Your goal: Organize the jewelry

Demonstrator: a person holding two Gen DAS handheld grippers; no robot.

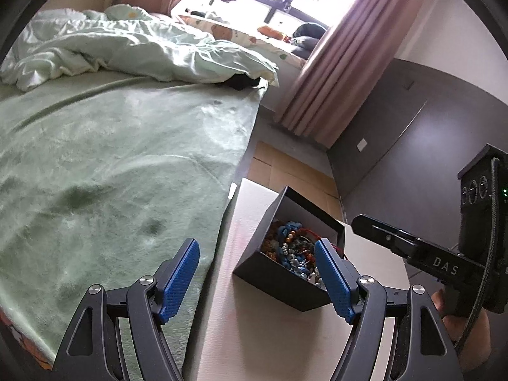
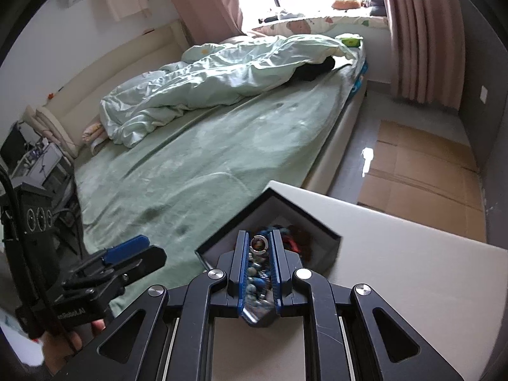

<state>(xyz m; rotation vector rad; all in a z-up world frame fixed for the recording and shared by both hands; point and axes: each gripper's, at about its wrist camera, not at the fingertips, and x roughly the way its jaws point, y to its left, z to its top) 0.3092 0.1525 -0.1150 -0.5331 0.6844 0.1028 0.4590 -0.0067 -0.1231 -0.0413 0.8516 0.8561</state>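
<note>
Jewelry point(image 1: 297, 250) heaped in black box point(image 1: 279, 281), ring point(image 2: 258, 243) between right gripper point(image 2: 258, 247) pads.

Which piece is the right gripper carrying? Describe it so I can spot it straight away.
Start at the white table beside the green bed, where an open black box holds tangled jewelry. Above it, the right gripper pinches a beaded bracelet. Unlike the pile below, it has a silver ring at the fingertips.
</note>
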